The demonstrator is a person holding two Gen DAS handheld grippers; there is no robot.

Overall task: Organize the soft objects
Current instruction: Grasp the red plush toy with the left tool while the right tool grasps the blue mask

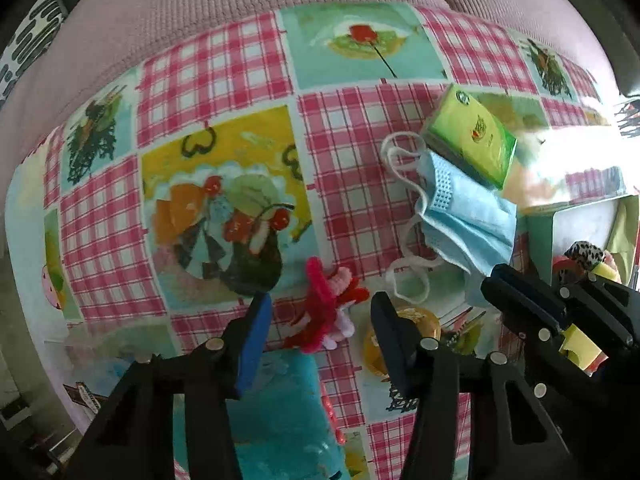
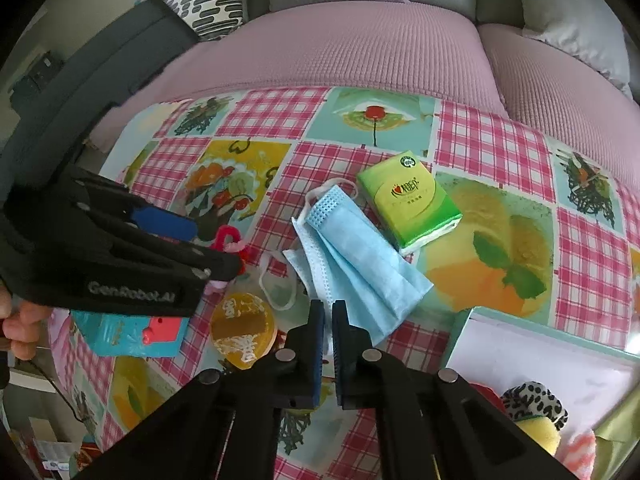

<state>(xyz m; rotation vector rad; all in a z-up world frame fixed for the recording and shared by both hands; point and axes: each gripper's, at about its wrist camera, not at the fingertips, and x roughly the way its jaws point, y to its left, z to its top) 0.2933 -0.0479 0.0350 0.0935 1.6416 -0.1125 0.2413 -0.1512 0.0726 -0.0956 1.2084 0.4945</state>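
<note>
Masks (image 2: 352,256) lie just beside the tissue pack (image 2: 408,200) on the desk (image 2: 496,148), their near edge pinched in the closed right claw (image 2: 328,320), probably for boxing, while the half-open left claw (image 1: 316,312) straddles a pipe-cleaner toy (image 1: 328,304) nearby.

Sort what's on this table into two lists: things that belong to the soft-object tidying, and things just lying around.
Belongs to the job:
- blue face mask, its edge between the right gripper fingers
- red and pink pipe-cleaner piece, between the open left gripper fingers
- green tissue pack
- open box already holding soft items

Probably just lying about:
- amber disc
- teal packet
</note>
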